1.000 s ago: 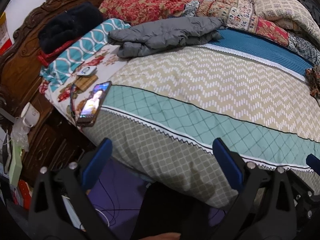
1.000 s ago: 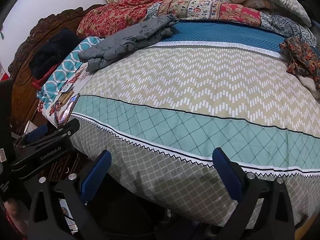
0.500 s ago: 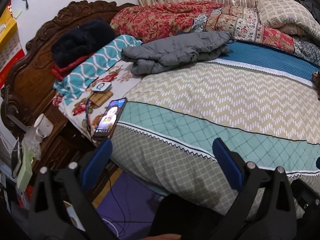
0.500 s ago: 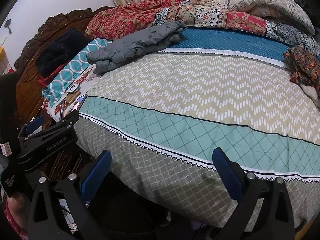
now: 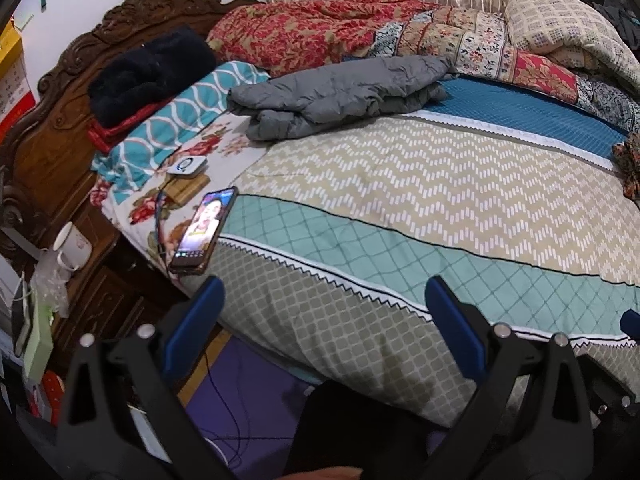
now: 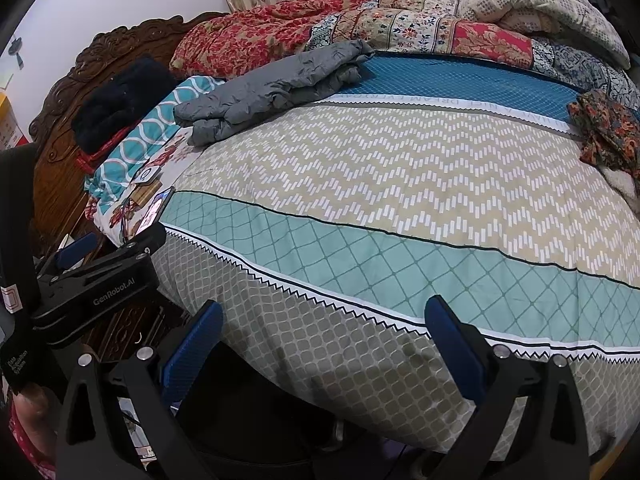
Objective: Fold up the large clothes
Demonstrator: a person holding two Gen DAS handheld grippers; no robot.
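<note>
Grey jacket [image 5: 340,96] | far up bed, well apart from jaws | both jaws wide, empty

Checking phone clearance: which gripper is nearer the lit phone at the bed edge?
Left. The left gripper sits just below the phone, near the bed corner. The right gripper is further along the bed's front edge, away from it.

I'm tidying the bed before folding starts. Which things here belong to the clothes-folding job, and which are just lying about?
For the job:
- grey padded jacket
- patterned bedspread, the folding surface

Lying about:
- phone, screen lit
- small white device
- dark fleece bundle
- red floral quilt
- white mug
</note>
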